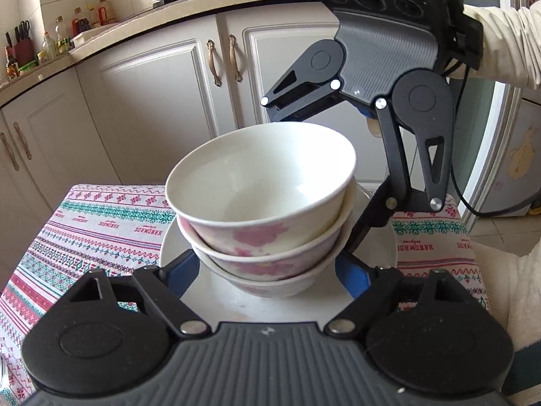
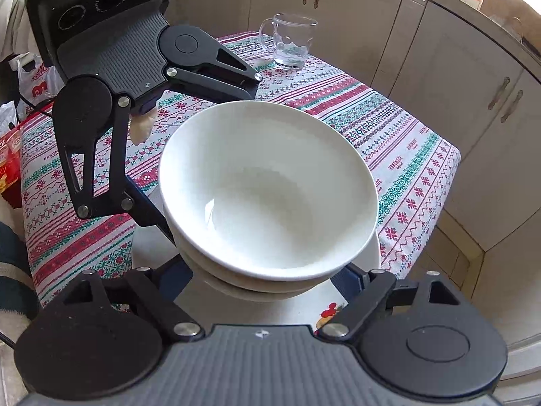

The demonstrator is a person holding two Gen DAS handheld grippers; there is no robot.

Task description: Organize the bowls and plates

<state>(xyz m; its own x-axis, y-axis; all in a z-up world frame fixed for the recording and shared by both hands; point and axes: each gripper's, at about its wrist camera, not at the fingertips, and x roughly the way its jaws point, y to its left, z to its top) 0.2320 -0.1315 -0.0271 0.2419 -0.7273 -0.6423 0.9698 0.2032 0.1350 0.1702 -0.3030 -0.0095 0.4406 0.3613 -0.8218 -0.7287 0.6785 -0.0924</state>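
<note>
Left hand: angled down toward the bowls, coming in low from one side of the stack of bowls (image 1: 267,216)

Left gripper (image 1: 270,270): jaws spread wide, one blue-padded finger on each side of the bottom bowl. Can't really tell if the pads are touching it.

Right hand: cream sleeve (image 1: 503,50) reaching in from the opposite side, tilted down steeply

Right gripper (image 2: 270,280): also wide open, fingers straddling the stack low down, and contact is hidden by the bowls.

Bowls: three nested, white with pink flowers outside, top one sits a bit tilted

Plate (image 1: 175,247): white, under the stack, on the patterned tablecloth (image 2: 389,142), near the table's middle

Glass mug (image 2: 290,42): near the table's far edge in the right view, well apart from the stack
</note>
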